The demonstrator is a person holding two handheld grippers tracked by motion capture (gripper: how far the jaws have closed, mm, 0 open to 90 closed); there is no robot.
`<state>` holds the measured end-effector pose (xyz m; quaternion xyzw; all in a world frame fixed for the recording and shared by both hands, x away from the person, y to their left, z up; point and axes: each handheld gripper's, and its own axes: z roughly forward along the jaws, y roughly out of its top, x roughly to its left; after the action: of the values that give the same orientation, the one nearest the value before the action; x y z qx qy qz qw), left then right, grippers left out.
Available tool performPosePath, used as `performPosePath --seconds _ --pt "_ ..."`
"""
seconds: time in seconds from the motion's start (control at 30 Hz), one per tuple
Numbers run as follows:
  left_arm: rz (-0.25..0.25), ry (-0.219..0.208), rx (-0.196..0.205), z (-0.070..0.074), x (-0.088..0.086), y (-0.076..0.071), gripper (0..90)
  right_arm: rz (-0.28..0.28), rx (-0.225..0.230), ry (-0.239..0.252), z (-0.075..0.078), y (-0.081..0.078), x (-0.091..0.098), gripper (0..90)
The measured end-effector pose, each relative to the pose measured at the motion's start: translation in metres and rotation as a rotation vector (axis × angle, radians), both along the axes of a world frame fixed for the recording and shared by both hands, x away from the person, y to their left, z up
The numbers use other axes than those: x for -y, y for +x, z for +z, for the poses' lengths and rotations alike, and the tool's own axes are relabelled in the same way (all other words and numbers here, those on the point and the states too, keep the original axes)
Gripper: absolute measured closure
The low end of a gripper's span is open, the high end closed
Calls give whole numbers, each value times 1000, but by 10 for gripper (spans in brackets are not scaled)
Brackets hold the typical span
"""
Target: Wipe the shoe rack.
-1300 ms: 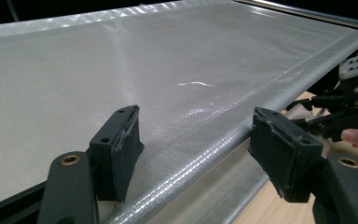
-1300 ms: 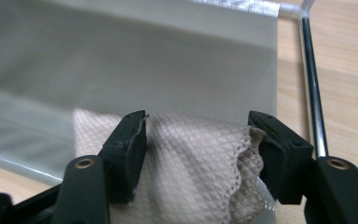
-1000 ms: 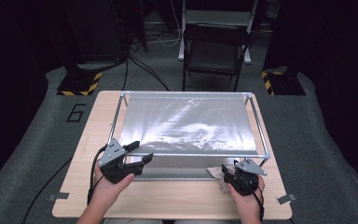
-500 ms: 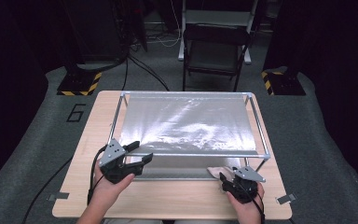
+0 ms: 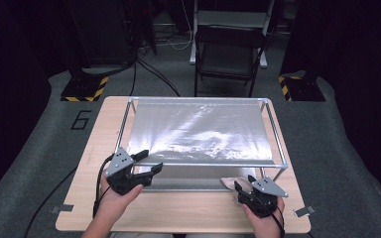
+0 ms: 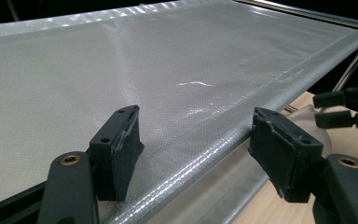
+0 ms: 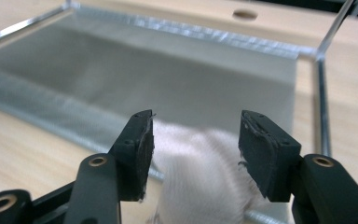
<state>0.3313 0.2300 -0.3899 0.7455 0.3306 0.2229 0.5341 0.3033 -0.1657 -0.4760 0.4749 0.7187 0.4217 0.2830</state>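
A metal frame on the wooden table carries a shiny silver sheet. My left gripper stands open at the frame's front left, its jaws astride the sheet's front edge. A white cloth lies at the frame's front right, partly under the front rail. My right gripper points at it, open, and its jaws have just been closing. In the right gripper view the blurred cloth lies between the jaws of the right gripper. The left gripper view shows that gripper at the far right.
A lower silver sheet lies under the frame, bounded by thin rails. A dark folding chair stands beyond the table. A hazard-striped base sits on the grey floor at the left. Bare wood runs along the table's near edge.
My right gripper has shifted slightly toward the table's near edge and tilted, still at the cloth. The left gripper has kept still.
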Motion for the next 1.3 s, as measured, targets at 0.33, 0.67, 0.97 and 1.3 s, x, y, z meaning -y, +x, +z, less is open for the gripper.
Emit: performPosePath --seconds 0.33,0.67,0.97,1.3 --pt "0 -2 0 0 0 0 333 1 -152 1 -34 15 0 631" --pt "1 -3 2 -1 0 0 333 -85 -166 3 -37 30 11 671" --pt "3 -5 5 -1 1 0 333 -96 -145 -55 -41 32 10 676" --pt "2 -4 4 -1 1 0 333 -68 -131 -57 -43 34 6 733"
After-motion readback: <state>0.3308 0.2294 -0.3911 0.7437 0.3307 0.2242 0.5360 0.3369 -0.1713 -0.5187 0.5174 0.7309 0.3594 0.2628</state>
